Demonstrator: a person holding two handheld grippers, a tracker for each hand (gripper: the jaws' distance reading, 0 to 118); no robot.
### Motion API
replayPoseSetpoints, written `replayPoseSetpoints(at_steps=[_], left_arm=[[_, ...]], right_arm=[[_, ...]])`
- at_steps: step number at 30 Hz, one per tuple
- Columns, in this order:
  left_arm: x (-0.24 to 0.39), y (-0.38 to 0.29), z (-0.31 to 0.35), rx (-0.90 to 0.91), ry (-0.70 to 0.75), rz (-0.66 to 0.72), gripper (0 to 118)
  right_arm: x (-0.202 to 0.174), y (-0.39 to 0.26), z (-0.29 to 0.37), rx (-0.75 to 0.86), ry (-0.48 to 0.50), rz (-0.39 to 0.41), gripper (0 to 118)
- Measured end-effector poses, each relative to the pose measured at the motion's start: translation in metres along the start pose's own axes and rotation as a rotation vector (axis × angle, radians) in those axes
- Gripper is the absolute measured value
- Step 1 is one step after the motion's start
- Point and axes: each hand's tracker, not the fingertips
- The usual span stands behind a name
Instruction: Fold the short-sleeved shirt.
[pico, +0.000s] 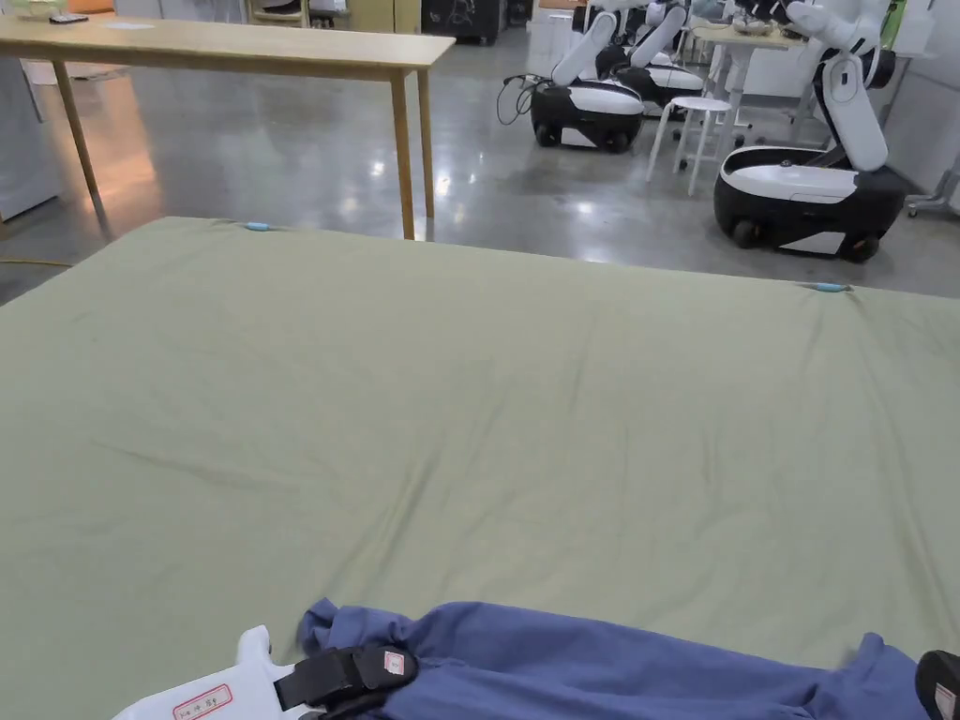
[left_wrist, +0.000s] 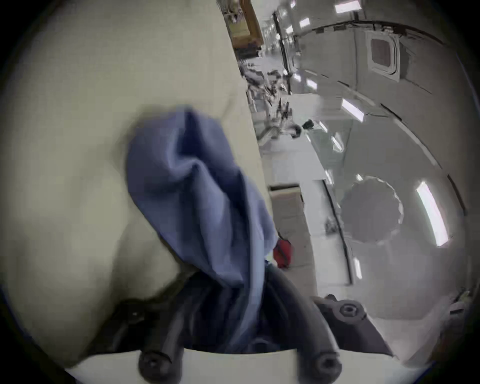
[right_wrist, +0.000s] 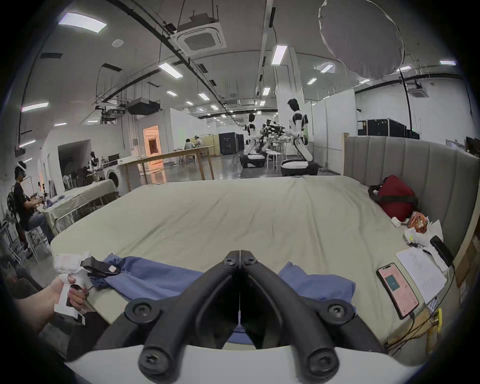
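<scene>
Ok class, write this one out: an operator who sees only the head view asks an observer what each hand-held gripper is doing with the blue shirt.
Operator: Does the left hand-held gripper hold the shirt?
Observer: Yes. In the left gripper view the cloth is bunched between its jaws.
Operator: And the right hand-held gripper?
Observer: In the right gripper view its jaws are shut with the tips together, and I see no cloth between the tips.

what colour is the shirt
Blue, plain; the shirt shows best in the right gripper view.
</scene>
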Motion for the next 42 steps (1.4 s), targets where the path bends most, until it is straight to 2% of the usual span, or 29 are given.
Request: replayPoseSetpoints(at_steps=[4, 6, 9, 12, 14, 17, 21, 22, 23, 24, 25, 28, 31, 34, 37, 38, 40, 41, 42], left_arm=[[0.022, 0.022, 0.042, 0.136, 0.188, -0.15, 11], [0.034, 0.032, 0.064, 0.176, 0.203, -0.181, 11], [0.076, 0.032, 0.074, 0.197, 0.408, -0.432, 11], [0.139, -0.004, 0.043, 0.161, 0.569, -0.793, 11], [0.173, -0.037, 0.006, 0.092, 0.62, -1.002, 11], [0.189, -0.087, -0.061, -0.012, 0.669, -1.19, 12], [0.165, -0.139, -0.146, -0.137, 0.772, -1.317, 13], [0.155, -0.148, -0.163, -0.196, 0.819, -1.334, 14], [0.146, -0.153, -0.172, -0.212, 0.837, -1.328, 29], [0.141, -0.154, -0.173, -0.2, 0.832, -1.309, 53], [0.139, -0.152, -0.172, -0.196, 0.823, -1.288, 53], [0.158, -0.141, -0.145, -0.171, 0.666, -1.171, 89], [0.174, -0.114, -0.112, -0.178, 0.448, -0.96, 97], [0.17, -0.088, -0.076, -0.062, 0.311, -0.752, 99], [0.156, -0.072, -0.061, -0.005, 0.279, -0.633, 96], [0.15, -0.068, -0.061, -0.025, 0.29, -0.609, 77], [0.141, -0.069, -0.075, -0.091, 0.302, -0.584, 11], [0.136, -0.072, -0.082, -0.079, 0.354, -0.58, 6], [0.132, -0.073, -0.087, -0.094, 0.33, -0.583, 6]], right_arm=[[-0.002, 0.001, -0.001, -0.002, 0.012, 0.009, 1], [-0.002, 0.002, -0.001, -0.001, 0.02, 0.007, 1], [-0.005, 0.002, -0.003, -0.007, 0.034, 0.012, 1], [-0.007, 0.002, -0.003, -0.009, 0.048, 0.014, 1], [-0.007, 0.001, -0.002, -0.008, 0.053, 0.014, 1], [-0.006, -0.001, 0.004, -0.005, 0.055, 0.018, 1], [0.004, -0.006, 0.011, -0.008, 0.049, -0.01, 1], [0.008, -0.008, 0.012, -0.01, 0.045, -0.019, 1], [0.01, -0.008, 0.013, -0.014, 0.04, -0.023, 1], [0.011, -0.009, 0.014, -0.015, 0.039, -0.024, 1], [0.013, -0.009, 0.015, -0.016, 0.04, -0.024, 1], [0.015, -0.009, 0.015, -0.016, 0.044, -0.018, 1], [0.016, -0.009, 0.013, -0.016, 0.055, -0.025, 1], [0.015, -0.011, 0.012, -0.012, 0.062, -0.036, 1], [0.017, -0.014, 0.01, -0.021, 0.068, -0.047, 1], [0.017, -0.016, 0.009, -0.027, 0.069, -0.049, 1], [0.019, -0.017, 0.008, -0.033, 0.07, -0.054, 1], [0.019, -0.017, 0.007, -0.035, 0.07, -0.057, 1], [0.02, -0.018, 0.007, -0.036, 0.069, -0.06, 1]])
